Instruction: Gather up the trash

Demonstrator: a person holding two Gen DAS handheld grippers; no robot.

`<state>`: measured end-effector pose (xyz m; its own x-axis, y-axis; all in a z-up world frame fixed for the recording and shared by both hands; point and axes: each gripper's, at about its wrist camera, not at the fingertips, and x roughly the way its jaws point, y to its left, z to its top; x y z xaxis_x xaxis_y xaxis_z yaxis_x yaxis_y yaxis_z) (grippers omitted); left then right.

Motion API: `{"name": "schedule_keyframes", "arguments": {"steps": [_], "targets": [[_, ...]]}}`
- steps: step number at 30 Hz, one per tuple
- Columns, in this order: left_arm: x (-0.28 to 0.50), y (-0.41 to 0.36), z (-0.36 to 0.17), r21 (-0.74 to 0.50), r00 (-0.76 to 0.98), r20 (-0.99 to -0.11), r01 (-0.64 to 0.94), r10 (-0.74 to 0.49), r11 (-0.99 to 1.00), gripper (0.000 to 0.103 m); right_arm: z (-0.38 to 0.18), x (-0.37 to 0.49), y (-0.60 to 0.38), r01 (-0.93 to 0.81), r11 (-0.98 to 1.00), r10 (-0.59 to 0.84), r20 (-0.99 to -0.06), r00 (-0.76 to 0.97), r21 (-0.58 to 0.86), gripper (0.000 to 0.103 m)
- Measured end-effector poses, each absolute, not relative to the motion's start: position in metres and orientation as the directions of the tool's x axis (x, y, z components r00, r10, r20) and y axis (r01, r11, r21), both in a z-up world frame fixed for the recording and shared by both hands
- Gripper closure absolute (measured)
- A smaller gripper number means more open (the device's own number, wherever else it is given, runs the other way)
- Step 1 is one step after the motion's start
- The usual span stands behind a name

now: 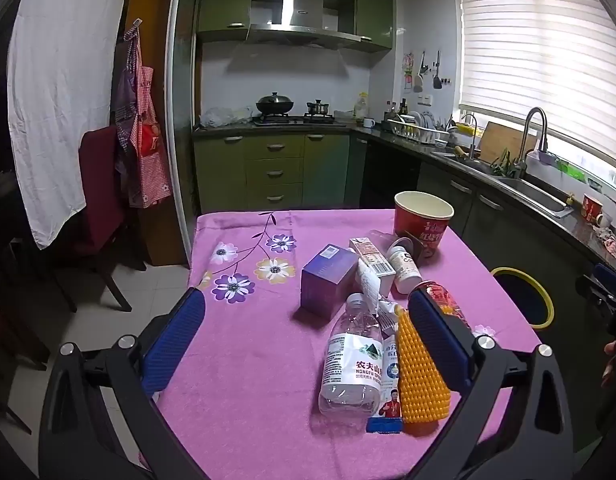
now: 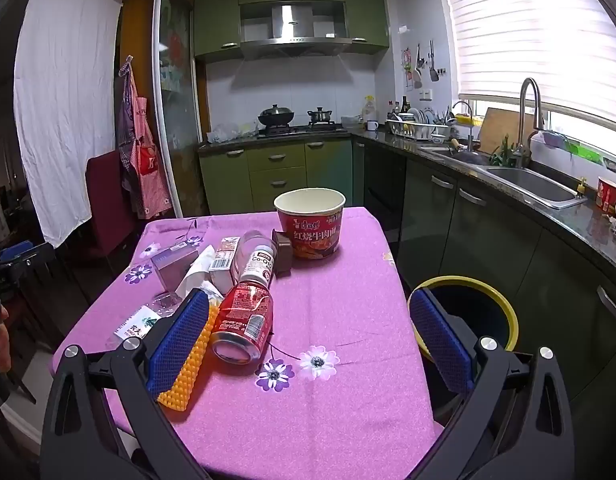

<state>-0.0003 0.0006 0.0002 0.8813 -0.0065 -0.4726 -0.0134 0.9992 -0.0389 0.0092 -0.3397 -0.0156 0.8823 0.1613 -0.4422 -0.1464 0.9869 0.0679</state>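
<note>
Right wrist view: red can (image 2: 244, 322) lying lengthwise just inside right gripper (image 2: 312, 344), jaws gaping, nothing held.

Left gripper (image 1: 308, 340) wide open above the pink tablecloth (image 1: 244, 400), holding nothing. Between the fingers: clear water bottle (image 1: 350, 364) lying flat, orange spiky brush (image 1: 420, 376) beside it. Farther back, purple box (image 1: 328, 280) and red noodle cup (image 1: 422, 222).

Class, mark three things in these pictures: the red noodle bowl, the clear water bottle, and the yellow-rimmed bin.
red noodle bowl (image 2: 313, 236): right wrist view, on its printed side wall.
clear water bottle (image 1: 353, 364): left wrist view, on its label.
yellow-rimmed bin (image 2: 506, 307): right wrist view, on its yellow rim.
</note>
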Motion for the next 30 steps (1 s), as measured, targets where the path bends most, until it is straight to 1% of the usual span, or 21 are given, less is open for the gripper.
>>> {"name": "schedule_keyframes", "arguments": {"steps": [15, 30], "targets": [[-0.003, 0.003, 0.002, -0.034, 0.874, -0.487, -0.007, -0.010, 0.999, 0.006, -0.015, 0.009, -0.339, -0.145, 0.987, 0.160, -0.444, 0.882, 0.068, 0.004], [0.005, -0.004, -0.010, -0.036, 0.862, -0.507, -0.002, -0.016, 0.999, 0.006, -0.023, 0.015, -0.334, -0.145, 0.987, 0.161, -0.452, 0.877, 0.070, 0.004]]}}
